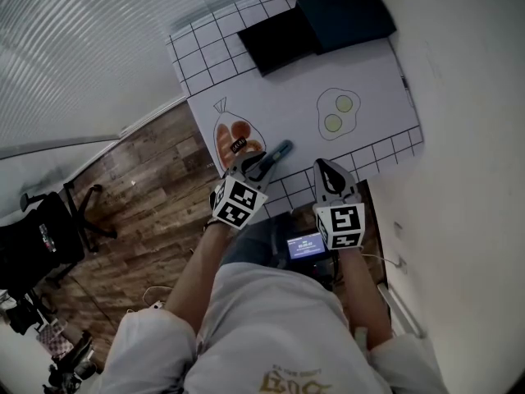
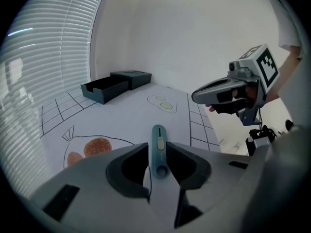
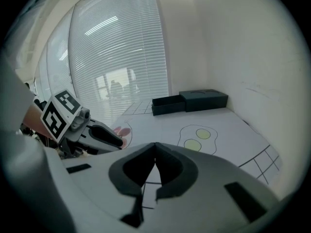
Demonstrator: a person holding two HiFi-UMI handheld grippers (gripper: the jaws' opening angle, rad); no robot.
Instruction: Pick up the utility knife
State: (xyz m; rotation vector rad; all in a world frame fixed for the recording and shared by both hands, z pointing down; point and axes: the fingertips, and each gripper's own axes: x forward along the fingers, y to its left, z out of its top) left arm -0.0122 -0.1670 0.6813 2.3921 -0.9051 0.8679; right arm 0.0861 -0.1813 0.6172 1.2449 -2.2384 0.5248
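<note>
The teal utility knife [image 1: 280, 149] lies flat on the white drawn-on mat [image 1: 287, 89], near the table's front edge. In the left gripper view the utility knife [image 2: 158, 148] runs lengthwise between the jaws of my left gripper [image 2: 158, 152], which stand open on either side of it with thin gaps. From the head view the left gripper [image 1: 261, 164] points down over the knife's near end. My right gripper [image 1: 326, 169] hovers to the right over the grid squares, away from the knife. In its own view the right gripper [image 3: 155, 152] is shut, tips touching, nothing held.
An open dark box [image 1: 320, 21] and its tray sit at the table's far end. A fried-egg drawing [image 1: 338, 112] and a drawn bag with orange shapes [image 1: 236, 138] mark the mat. A wall runs along the right; a black chair [image 1: 41, 232] stands on the wood floor at left.
</note>
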